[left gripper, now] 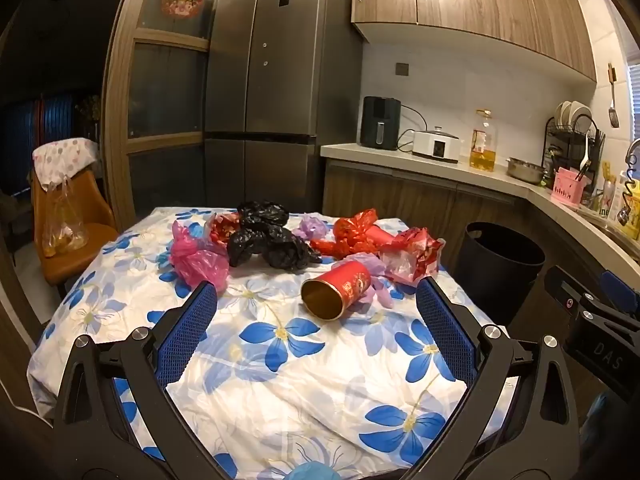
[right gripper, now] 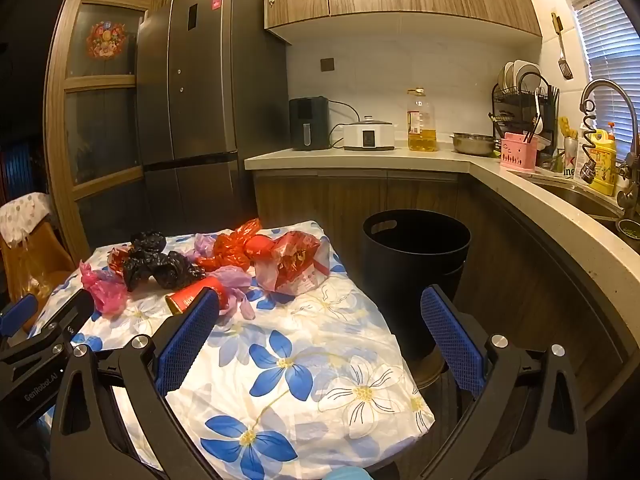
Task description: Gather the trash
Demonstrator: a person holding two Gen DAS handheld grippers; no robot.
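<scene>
Left gripper point(left gripper: 316, 292) and right gripper point(right gripper: 320, 300) both spread wide, empty, above tabletop point(left gripper: 280, 380); red cup point(left gripper: 338, 290) on side near black bin point(left gripper: 500, 260).

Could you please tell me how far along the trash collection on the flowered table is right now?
Done: nothing visibly; all the trash lies on the flowered tablecloth.
In hand: nothing. The left gripper and right gripper are open and empty.
Left: the red cylindrical paper cup on its side, crumpled black plastic bags, pink plastic bag, red plastic wrappers and purple plastic scraps, all bound for the black round bin.
</scene>
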